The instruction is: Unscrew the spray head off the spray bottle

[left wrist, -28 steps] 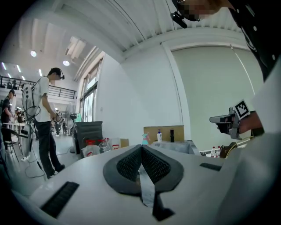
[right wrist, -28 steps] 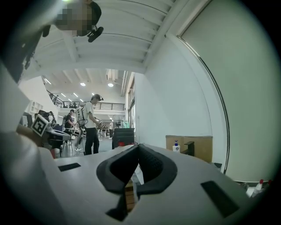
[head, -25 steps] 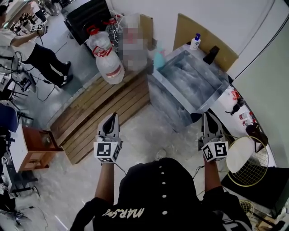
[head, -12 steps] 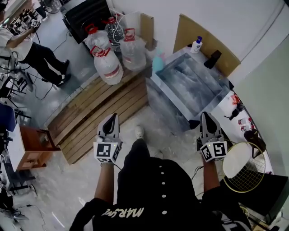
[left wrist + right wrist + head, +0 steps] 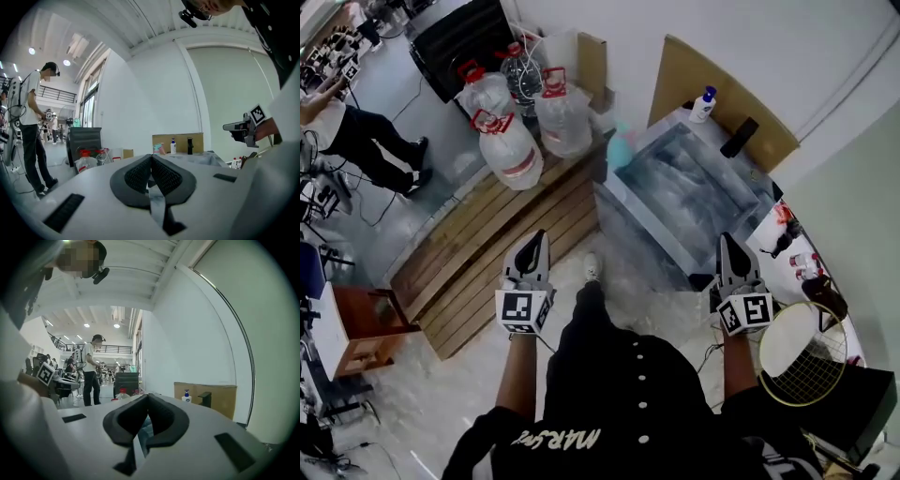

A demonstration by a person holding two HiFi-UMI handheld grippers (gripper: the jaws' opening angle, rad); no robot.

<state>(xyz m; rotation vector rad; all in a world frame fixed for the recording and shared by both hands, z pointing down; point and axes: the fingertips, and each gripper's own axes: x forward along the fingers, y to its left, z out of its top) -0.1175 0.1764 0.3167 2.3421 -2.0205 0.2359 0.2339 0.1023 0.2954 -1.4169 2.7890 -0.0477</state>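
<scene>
A small white bottle with a blue head (image 5: 704,95) stands at the far edge of a table draped in grey cloth (image 5: 675,202), against a brown board. It also shows far off as the bottle (image 5: 173,146) in the left gripper view and the bottle (image 5: 186,397) in the right gripper view. My left gripper (image 5: 538,241) is held over the floor, short of the table, shut and empty; its jaws (image 5: 151,157) meet. My right gripper (image 5: 728,243) hovers by the table's near right corner, also shut with nothing in it (image 5: 147,397).
Three large water jugs with red caps (image 5: 511,141) stand on a wooden platform (image 5: 487,253) left of the table. A black object (image 5: 739,137) and a teal item (image 5: 625,139) sit on the table. A racket (image 5: 802,352) lies at right. A person (image 5: 347,131) stands far left.
The person has stepped forward, a leg now out in front; both grippers have come closer to the table. Jugs and table sit lower and nearer in the head view. Both stay shut.
</scene>
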